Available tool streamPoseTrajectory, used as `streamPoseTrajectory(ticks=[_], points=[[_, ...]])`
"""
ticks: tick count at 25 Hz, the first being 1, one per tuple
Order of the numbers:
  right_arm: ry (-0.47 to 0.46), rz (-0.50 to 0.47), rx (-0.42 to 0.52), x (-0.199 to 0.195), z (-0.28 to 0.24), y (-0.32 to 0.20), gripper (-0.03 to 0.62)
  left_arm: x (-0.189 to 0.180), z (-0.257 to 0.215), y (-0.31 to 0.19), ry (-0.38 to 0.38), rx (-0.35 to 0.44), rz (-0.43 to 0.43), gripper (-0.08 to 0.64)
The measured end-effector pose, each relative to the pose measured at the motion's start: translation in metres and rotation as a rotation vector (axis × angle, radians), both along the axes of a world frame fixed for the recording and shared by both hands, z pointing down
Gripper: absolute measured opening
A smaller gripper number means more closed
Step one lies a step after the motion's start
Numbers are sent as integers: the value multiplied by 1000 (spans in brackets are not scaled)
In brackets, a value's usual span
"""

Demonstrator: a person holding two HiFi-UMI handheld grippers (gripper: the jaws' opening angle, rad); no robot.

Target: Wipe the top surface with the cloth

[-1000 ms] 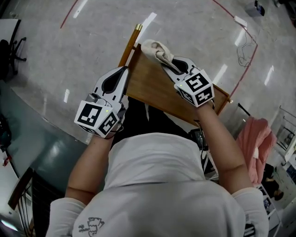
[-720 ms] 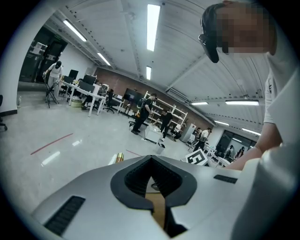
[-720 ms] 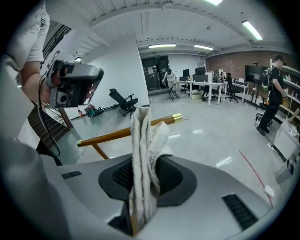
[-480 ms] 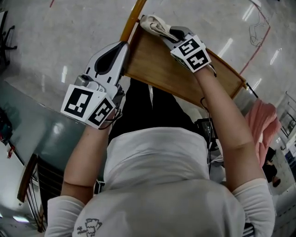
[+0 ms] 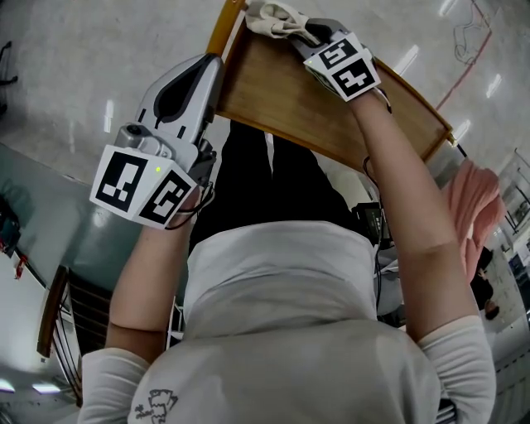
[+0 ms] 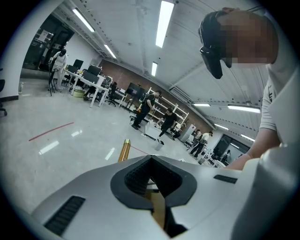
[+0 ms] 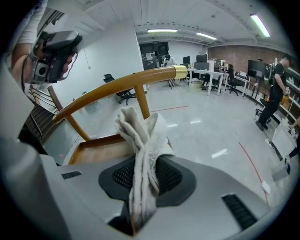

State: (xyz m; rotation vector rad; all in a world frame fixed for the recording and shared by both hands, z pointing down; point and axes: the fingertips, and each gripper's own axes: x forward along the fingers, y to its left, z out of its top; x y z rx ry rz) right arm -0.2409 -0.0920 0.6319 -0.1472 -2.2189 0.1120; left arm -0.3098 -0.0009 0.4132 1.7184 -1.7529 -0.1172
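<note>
- The left gripper (image 5: pixel 214 69) is sitting at 10 o'clock in the head view. Its jaws are closing on a thin strip of wood, seen in the left gripper view (image 6: pixel 153 183). This looks like the left rim of the wooden top surface (image 5: pixel 286 95), so this hand seems to be steadying it.
- A curved wooden rail (image 5: pixel 226 25) with a brass end cap is running just beyond that rim, at 11 o'clock.
- The wooden top surface is lying with its long axis from 11 o'clock down toward 3 o'clock. A raised lip is running along its edges.
- The cloth (image 5: pixel 272 15) is bunching at the 11 o'clock corner, resting on the wood beside the rail.
- The right gripper (image 5: pixel 306 40) is pinching the cloth with its jaws nearly together. A twisted fold is running up between them in the right gripper view (image 7: pixel 140 140).
- Judgement: most of the bare wood is lying toward 4 o'clock from the cloth, back toward the person, so the right hand is the one placed to draw the stroke. Nothing is resting on the wood in that path.
- A pink fabric (image 5: pixel 472 211) is hanging at 3 o'clock, well apart from the work.
</note>
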Motion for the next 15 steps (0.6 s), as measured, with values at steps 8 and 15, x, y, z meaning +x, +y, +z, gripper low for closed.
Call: streamPoseTrajectory(ticks=[8, 15], points=[[4, -81, -37, 2, 7, 56, 89, 1, 4, 6, -6, 1, 5, 8], [21, -164, -96, 4, 6, 129, 89, -1, -1, 26, -6, -1, 11, 8]])
